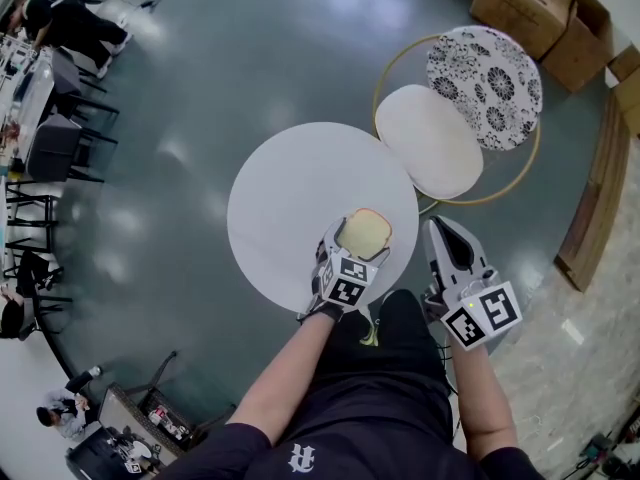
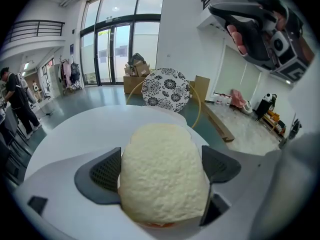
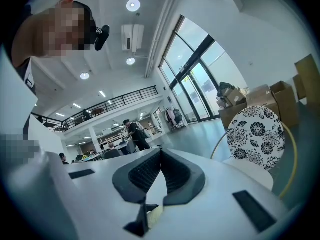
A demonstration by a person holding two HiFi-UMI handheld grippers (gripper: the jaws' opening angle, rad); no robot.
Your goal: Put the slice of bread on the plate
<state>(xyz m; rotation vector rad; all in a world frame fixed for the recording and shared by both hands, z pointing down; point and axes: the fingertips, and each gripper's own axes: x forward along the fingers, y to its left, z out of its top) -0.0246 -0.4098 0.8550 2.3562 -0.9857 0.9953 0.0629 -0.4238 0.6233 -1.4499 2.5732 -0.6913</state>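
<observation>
Lower centre of the head view: your left tool is clamped on the slice of bread, a jaw on each side edge, holding it over the near rim of the round white desk. It looks light, soft and easily crushed, so squeeze gently at the crust edges and keep it level. I can't make out a plate anywhere. Further right, just off the desk's edge, your right tool has its jaws together on nothing.

Pale bread slice held flat in left hand-held gripper
</observation>
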